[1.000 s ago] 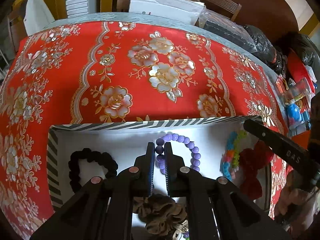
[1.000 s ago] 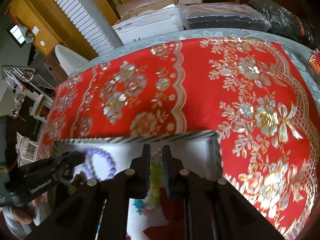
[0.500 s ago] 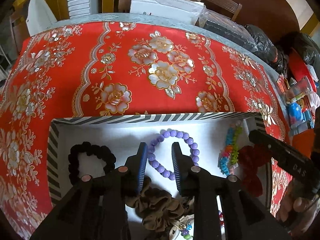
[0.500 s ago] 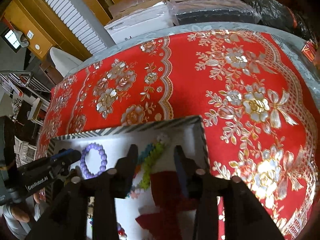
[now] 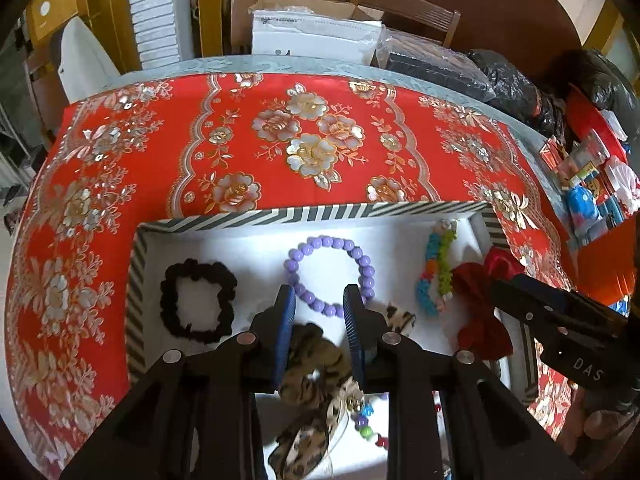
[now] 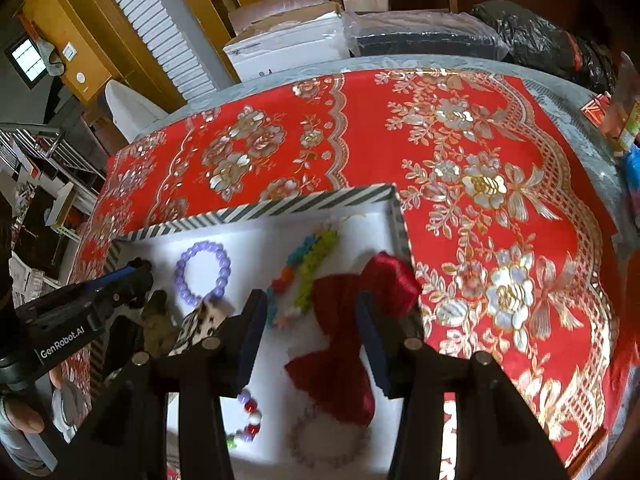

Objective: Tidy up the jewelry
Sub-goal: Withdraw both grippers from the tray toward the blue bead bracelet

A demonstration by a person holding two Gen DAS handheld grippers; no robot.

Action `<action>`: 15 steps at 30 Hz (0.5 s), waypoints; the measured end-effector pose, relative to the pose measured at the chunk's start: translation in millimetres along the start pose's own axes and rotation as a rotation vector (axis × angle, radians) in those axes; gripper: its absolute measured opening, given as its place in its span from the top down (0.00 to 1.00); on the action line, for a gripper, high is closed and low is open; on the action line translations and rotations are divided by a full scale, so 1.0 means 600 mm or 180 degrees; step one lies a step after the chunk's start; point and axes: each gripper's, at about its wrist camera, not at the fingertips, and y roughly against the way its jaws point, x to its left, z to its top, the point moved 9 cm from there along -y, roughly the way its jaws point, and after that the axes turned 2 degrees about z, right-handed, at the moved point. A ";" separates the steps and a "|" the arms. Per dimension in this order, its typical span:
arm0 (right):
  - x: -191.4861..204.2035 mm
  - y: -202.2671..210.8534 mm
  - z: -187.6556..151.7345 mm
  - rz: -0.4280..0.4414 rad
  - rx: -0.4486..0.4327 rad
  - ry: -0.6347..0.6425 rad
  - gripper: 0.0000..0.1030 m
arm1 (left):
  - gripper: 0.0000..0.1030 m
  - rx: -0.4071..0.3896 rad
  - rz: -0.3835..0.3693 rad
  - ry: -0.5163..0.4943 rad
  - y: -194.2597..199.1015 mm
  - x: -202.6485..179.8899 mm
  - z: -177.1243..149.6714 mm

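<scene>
Left wrist view. A striped-rimmed box (image 5: 304, 213) with a white floor sits low in the frame on the surface (image 5: 280, 148), which is covered by a red cloth with gold flowers. The box's long axis runs left to right. Inside it lie one black scrunchie (image 5: 197, 300) at the left and one purple bead bracelet (image 5: 330, 274) at the centre, both flat as rings. One multicoloured bracelet (image 5: 435, 270) at the right is stretched into a narrow loop, with its long axis running top to bottom. One red bow (image 5: 480, 300) lies at the right wall. One leopard-print scrunchie (image 5: 308, 364) lies below the centre.

The left tool (image 5: 319, 300) stands spread over the purple bracelet's lower arc, with nothing pinched. The other tool's body, at lower right, reads "DAS".

Right wrist view. The right tool (image 6: 310, 304) is opening, its pads apart. The red bow (image 6: 340, 340) lies between them, its long axis top to bottom; the pads do not press it. The multicoloured bracelet (image 6: 306, 274) slants up to the right. The purple bracelet (image 6: 203, 273) lies at centre left. One pale bead bracelet (image 6: 328, 438) and one mixed bead strand (image 6: 248, 420) lie at the bottom. The tool at the left edge reads "GenRobot.AI".
</scene>
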 end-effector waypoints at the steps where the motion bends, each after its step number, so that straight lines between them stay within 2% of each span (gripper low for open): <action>1: 0.004 0.007 -0.004 -0.0015 -0.0016 0.0025 0.53 | 0.84 -0.0015 0.0019 -0.0017 0.005 -0.001 -0.004; 15: 0.018 0.072 -0.063 -0.0082 -0.0093 0.0123 0.53 | 0.84 -0.0077 0.0082 -0.0131 0.051 -0.017 -0.070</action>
